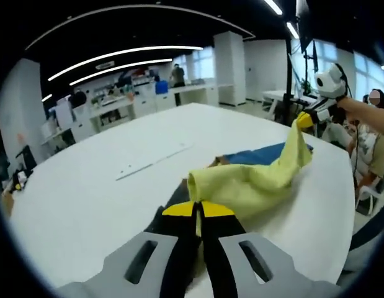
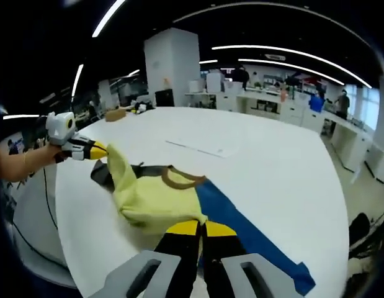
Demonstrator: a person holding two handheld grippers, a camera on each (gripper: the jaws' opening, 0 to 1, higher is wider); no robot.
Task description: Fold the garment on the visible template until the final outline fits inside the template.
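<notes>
Cloth (image 1: 254, 180) is lifted off the table (image 1: 86, 205) at two corners, a pale yellow garment stretched between the left gripper (image 1: 198, 210) and the right gripper (image 1: 306, 119). In the left gripper view the jaws are seen closed together on one yellow corner, and the other gripper is seen at the far right with its jaws pinched on the opposite corner. In the right gripper view the same holds in mirror: the near jaws are shut on the cloth edge, and the left gripper is seen at the left, clamped on a raised peak of fabric.

A blue template (image 2: 254, 236) lies flat on the white table, partly covered by the garment, which sags onto it in the middle. A brown strap or collar (image 2: 179, 180) is seen on the cloth, beside a dark patch whose nature cannot be told.

Several risks are judged from here. The template could be dragged or rucked if the sagging middle is pulled across it while the corners are carried. A corner could be lost if only a thin edge is pinched, though the depth of grip cannot be told. The fold could be laid skewed if the two corners are lowered unevenly, leaving the outline past the blue edge. The near end of the template lies close to the table rim, so cloth laid there could be let hang over the side.
</notes>
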